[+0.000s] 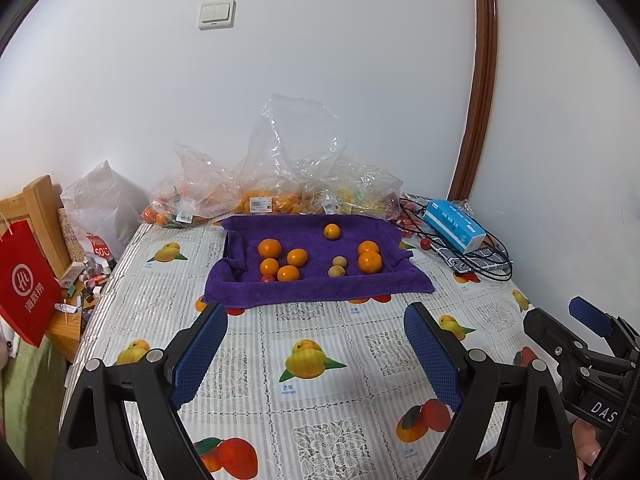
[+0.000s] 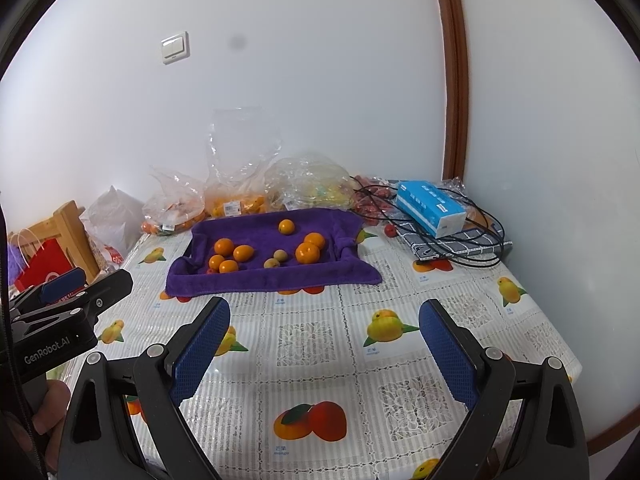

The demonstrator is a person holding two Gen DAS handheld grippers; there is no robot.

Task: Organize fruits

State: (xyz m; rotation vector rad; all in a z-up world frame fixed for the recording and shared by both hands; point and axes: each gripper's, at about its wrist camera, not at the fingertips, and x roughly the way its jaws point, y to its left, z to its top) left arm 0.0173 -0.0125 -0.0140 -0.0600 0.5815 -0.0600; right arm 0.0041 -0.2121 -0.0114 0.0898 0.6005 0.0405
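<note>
While both grippers hang above surface [image 1: 248, 332], left gripper [image 1: 316, 356] and right gripper [image 2: 324, 354] jaws apart, empty; oranges [image 1: 269, 248] well ahead of jaws, on purple towel [image 1: 320, 286], edges raised, likely stopping rolling.

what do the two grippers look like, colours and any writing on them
Both the left gripper and right gripper have black angular frames with silver round bolts and blue textured pads. Seen from the side, one body reads "GenRobot.AI" in white, the other "DAS". A thin black cable runs beside the left one.
</note>
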